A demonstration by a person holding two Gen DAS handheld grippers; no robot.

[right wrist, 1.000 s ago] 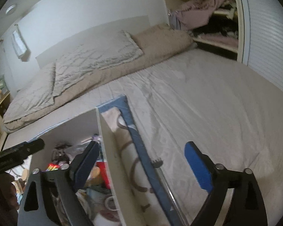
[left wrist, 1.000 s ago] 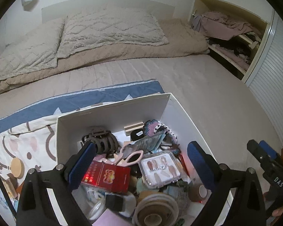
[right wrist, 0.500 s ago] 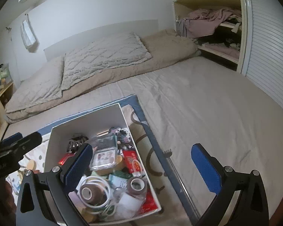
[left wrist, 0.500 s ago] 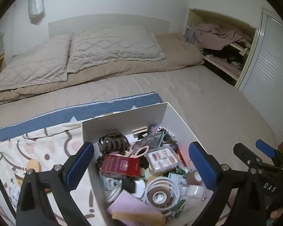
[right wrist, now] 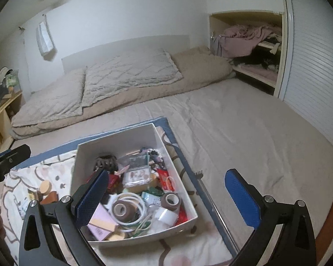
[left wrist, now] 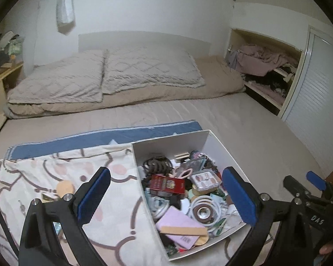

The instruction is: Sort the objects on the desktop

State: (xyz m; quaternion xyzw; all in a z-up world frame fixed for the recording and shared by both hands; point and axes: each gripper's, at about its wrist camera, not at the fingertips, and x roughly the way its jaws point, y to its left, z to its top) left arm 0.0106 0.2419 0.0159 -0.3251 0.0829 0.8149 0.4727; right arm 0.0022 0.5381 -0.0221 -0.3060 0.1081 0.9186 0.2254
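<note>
Both grippers, left gripper and right gripper, jaws apart, hover seemingly above white box.

My left wrist view looks forward and down over the patterned mat toward the pillows, close above the white box at its right. My right wrist view faces the same way from just right, box at lower left. Both share the box, bed and closet.
</note>
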